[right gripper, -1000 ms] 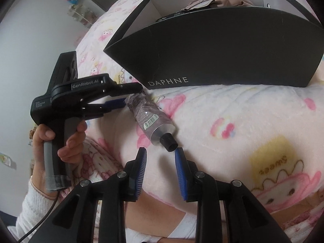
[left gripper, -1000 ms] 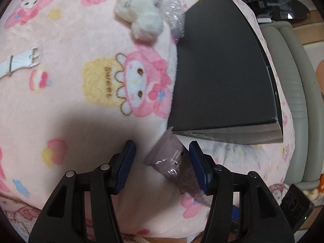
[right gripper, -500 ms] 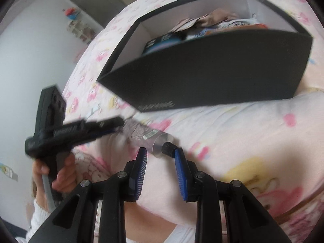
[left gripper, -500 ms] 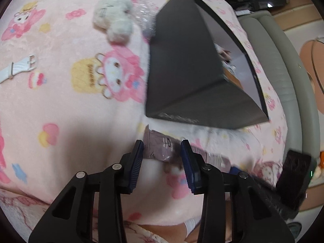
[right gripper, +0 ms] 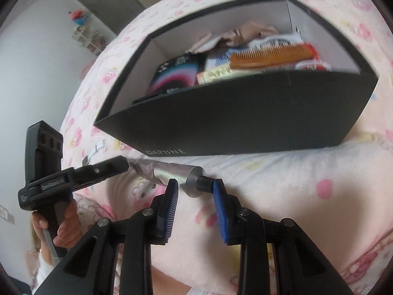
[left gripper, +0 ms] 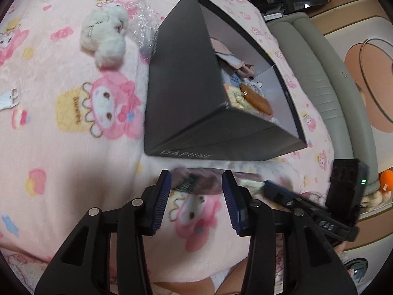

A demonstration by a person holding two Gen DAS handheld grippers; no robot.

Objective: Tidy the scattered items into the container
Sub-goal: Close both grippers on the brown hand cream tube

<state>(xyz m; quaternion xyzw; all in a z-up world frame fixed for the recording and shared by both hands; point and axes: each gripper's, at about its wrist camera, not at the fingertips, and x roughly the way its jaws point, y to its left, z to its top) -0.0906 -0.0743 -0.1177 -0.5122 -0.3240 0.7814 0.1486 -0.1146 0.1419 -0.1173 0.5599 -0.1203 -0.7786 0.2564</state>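
A mauve cream tube (right gripper: pixel 169 174) with a black cap (right gripper: pixel 203 183) hangs in the air in front of the black box (right gripper: pixel 245 113) marked DAPHNE. My left gripper (left gripper: pixel 196 179) is shut on the tube's crimped end (left gripper: pixel 194 182). My right gripper (right gripper: pixel 194 188) has its jaws on either side of the cap; I cannot tell whether they touch it. In the left wrist view the box (left gripper: pixel 181 78) holds a wooden comb (left gripper: pixel 255 98) and packets. A white plush toy (left gripper: pixel 105 36) and a white watch strap (left gripper: pixel 7 98) lie on the pink blanket.
A clear bubble-wrap bag (left gripper: pixel 142 27) lies beside the box's far corner. A grey-green sofa arm (left gripper: pixel 316 73) borders the blanket on the right. The box also holds a dark packet (right gripper: pixel 176 73) and a beige cloth (right gripper: pixel 245 34).
My left gripper closed on the tube's flat end and lifted it off the blanket. Both grippers rose, so the box's inside shows. My right gripper came up around the cap.
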